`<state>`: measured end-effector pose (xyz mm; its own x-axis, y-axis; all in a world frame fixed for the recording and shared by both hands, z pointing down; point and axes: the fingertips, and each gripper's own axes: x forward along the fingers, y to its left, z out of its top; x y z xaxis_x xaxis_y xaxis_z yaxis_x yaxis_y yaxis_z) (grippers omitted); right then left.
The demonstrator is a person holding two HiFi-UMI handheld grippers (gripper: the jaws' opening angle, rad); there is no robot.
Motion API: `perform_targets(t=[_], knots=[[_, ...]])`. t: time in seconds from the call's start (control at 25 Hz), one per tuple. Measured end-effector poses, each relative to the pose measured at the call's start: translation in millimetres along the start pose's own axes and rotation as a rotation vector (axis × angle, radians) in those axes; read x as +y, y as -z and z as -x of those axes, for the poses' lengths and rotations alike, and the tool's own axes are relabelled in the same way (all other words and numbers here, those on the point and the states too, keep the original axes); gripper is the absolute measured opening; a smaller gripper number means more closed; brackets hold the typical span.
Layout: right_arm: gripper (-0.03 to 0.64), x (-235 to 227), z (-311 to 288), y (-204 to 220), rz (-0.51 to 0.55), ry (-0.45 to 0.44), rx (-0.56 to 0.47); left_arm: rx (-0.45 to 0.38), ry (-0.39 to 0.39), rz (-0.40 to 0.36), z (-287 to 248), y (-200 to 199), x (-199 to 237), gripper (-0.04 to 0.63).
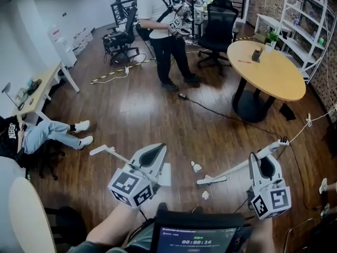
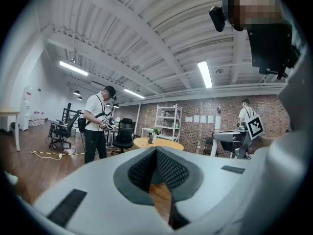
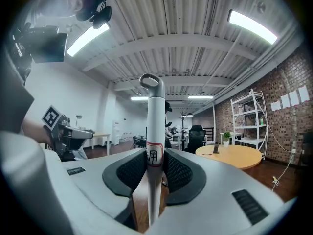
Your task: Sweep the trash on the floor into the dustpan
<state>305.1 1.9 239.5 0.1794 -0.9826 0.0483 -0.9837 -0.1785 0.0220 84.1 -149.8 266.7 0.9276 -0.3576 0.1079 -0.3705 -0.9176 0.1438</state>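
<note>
Scraps (image 1: 196,167) lie between dustpan (image 1: 103,151) and broom (image 1: 212,179), clamped by right hand-held gripper (image 1: 266,164); left hand-held gripper (image 1: 155,152) closed, empty.

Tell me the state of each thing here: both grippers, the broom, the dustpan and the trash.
Left gripper: jaws together, nothing seen between them.
Right gripper: jaws shut on the broom handle.
Broom: bristle end down at the floor.
Dustpan: beside the trash, nothing seen on it.
Trash: loose on the floor, not yet swept.
</note>
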Motion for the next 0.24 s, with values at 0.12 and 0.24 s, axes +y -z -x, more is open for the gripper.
perform_targets(t=[0.12,0.24], knots=[[0.125,10,1,-5,0.002,0.006,-0.018,-0.013,0.008,0.001,8,-1,6,0.011],[0.125,17,2,-6,0.004,0.012,-0.019,-0.019,0.008,0.002,12,-1,13,0.011]])
